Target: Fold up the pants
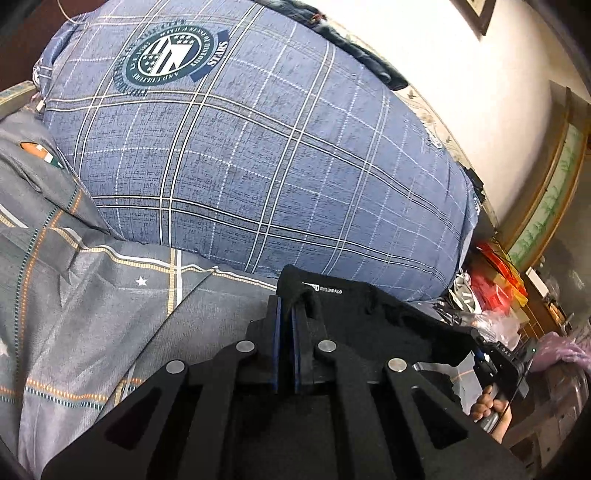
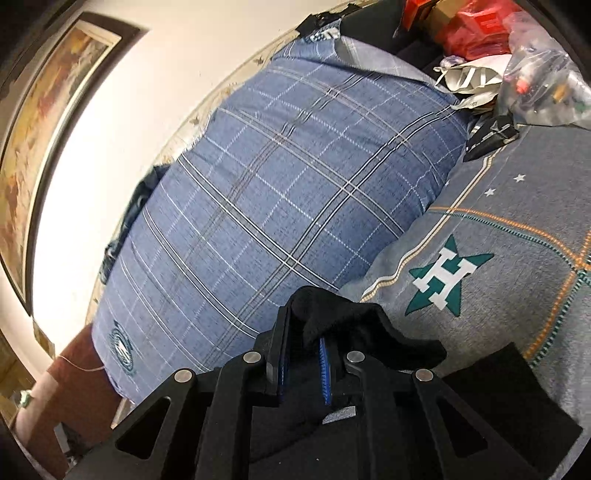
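The black pants (image 1: 384,317) hang stretched between both grippers above the bed. My left gripper (image 1: 286,306) is shut on one corner of the waistband, with a white printed label showing just beside its fingers. In the left wrist view the cloth runs off to the right toward the other gripper and the hand (image 1: 491,410) that holds it. My right gripper (image 2: 303,332) is shut on a bunched fold of the same black pants (image 2: 354,325), which drape over its right finger and down below it.
A big blue plaid pillow (image 1: 258,147) lies straight ahead against the white wall (image 2: 122,122). The grey bedsheet (image 2: 517,258) with stars and orange lines spreads under the pants. Bags and red packets (image 2: 498,33) clutter the bed's far end. A framed picture (image 2: 40,129) hangs on the wall.
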Demonstrator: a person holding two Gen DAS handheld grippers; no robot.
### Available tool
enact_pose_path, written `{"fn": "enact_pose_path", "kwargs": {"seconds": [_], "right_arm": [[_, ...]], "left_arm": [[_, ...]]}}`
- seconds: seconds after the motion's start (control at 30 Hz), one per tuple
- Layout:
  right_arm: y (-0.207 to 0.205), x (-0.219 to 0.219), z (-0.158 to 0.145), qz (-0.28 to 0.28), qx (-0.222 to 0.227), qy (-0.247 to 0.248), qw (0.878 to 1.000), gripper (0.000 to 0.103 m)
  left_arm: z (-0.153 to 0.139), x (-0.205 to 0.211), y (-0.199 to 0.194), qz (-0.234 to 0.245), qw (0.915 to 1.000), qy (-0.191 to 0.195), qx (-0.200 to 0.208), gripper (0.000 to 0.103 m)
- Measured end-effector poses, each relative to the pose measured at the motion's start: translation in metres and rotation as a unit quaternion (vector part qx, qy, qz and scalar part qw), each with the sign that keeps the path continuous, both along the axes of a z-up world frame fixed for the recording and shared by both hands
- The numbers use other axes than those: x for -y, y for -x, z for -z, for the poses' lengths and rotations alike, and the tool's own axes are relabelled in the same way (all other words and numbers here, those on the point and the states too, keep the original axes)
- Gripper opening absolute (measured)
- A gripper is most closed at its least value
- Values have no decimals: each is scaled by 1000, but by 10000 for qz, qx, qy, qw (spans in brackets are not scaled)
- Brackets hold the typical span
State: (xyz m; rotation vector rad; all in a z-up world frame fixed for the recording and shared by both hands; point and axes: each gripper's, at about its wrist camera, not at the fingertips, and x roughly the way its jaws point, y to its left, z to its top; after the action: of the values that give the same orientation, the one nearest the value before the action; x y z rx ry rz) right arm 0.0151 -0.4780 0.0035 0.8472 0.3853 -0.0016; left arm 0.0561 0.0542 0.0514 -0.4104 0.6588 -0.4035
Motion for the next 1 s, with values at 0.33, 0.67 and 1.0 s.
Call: {"fn": "enact_pose_path", "kwargs": {"seconds": [0.33, 0.67, 1.0], "right_arm": [[44, 20, -9, 110, 225, -109, 9996, 12], [93, 74, 7, 690, 303, -870, 9934, 12], [77, 72, 30, 69, -488, -1216, 9914, 59]], "left_arm": [[4, -22, 47, -115, 9998, 163, 56, 3], [54, -39, 107, -149, 9986, -10, -517, 3], [69, -24, 118, 9, 9966, -474, -676, 3]]}}
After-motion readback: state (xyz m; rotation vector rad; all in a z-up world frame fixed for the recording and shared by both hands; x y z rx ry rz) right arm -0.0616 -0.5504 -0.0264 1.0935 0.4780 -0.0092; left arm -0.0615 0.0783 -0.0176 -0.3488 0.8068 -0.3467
